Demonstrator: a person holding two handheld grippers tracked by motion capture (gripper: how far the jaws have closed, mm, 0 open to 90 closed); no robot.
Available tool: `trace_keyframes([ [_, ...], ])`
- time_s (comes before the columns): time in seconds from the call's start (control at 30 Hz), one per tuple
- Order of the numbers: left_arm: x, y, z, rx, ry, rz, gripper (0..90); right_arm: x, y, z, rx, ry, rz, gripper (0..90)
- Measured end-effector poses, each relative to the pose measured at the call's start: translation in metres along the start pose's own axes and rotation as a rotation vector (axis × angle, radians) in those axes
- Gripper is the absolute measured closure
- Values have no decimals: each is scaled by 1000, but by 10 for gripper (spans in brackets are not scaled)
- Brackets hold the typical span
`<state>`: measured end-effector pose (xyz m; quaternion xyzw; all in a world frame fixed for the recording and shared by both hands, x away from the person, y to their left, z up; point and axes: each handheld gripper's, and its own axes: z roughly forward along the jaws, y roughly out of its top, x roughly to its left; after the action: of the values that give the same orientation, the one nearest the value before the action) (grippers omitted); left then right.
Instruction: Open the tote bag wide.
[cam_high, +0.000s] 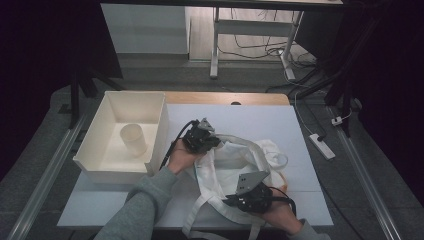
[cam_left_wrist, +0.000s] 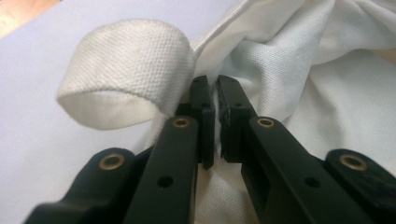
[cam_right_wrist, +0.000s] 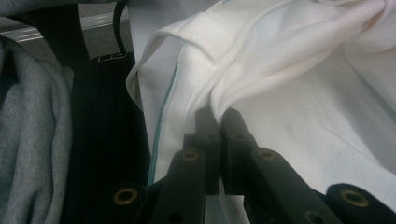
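High view: the left gripper (cam_high: 204, 134), centre of frame, and the right gripper (cam_high: 250, 196), lower right, each pinch the rim of a white cloth bag (cam_high: 252, 157) crumpled on the table (cam_high: 300, 130); a white bin (cam_high: 107, 172) with a cup (cam_high: 134, 138) stands at left.

Left gripper view: jaws almost closed, a fold of bag (cam_left_wrist: 289, 70) fabric clamped between the pads; a woven strap (cam_left_wrist: 126, 70) loops at upper left.

Right gripper view: jaws nearly shut on the bag's (cam_right_wrist: 299, 84) seamed edge at centre; a grey sleeve (cam_right_wrist: 28, 140) at left.
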<state>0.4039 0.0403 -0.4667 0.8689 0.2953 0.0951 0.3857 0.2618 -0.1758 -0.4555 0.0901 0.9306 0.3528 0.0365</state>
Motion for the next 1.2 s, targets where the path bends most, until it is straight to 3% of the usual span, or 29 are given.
trace_keyframes([
  [0.17, 1, -4, 10, 31, 4, 1, 854, -6, -8, 10, 13, 6, -3, 833],
  [0.3, 3, -6, 11, 36, -3, -10, 853, -18, -9, 1, -24, -35, 37, 599],
  [0.4, 3, -6, 11, 34, -3, -10, 852, -34, -8, -7, -46, -72, 92, 545],
  [0.53, 4, -6, 9, 33, -12, -11, 851, -53, -6, -15, -77, 13, 167, 514],
  [0.63, 4, -7, 10, 36, -24, -10, 850, -57, -6, -20, -83, 16, 177, 524],
  [0.73, 4, -7, 10, 39, -25, -10, 850, -61, -8, -32, -108, -29, 194, 523],
  [0.83, 3, -7, 9, 40, -21, -2, 850, -62, -11, -34, -69, -208, 209, 523],
  [0.9, 3, -8, 9, 40, -24, -4, 850, -63, -13, -33, -62, -281, 223, 524],
  [1.03, 3, -8, 9, 38, -29, -8, 849, -67, -20, -46, -93, -376, 265, 531],
  [1.13, 4, -9, 11, 41, -34, -12, 849, -70, -26, -53, -68, -438, 287, 519],
  [1.2, 3, -9, 11, 48, -32, -4, 849, -75, -33, -49, -47, -435, 316, 511],
])
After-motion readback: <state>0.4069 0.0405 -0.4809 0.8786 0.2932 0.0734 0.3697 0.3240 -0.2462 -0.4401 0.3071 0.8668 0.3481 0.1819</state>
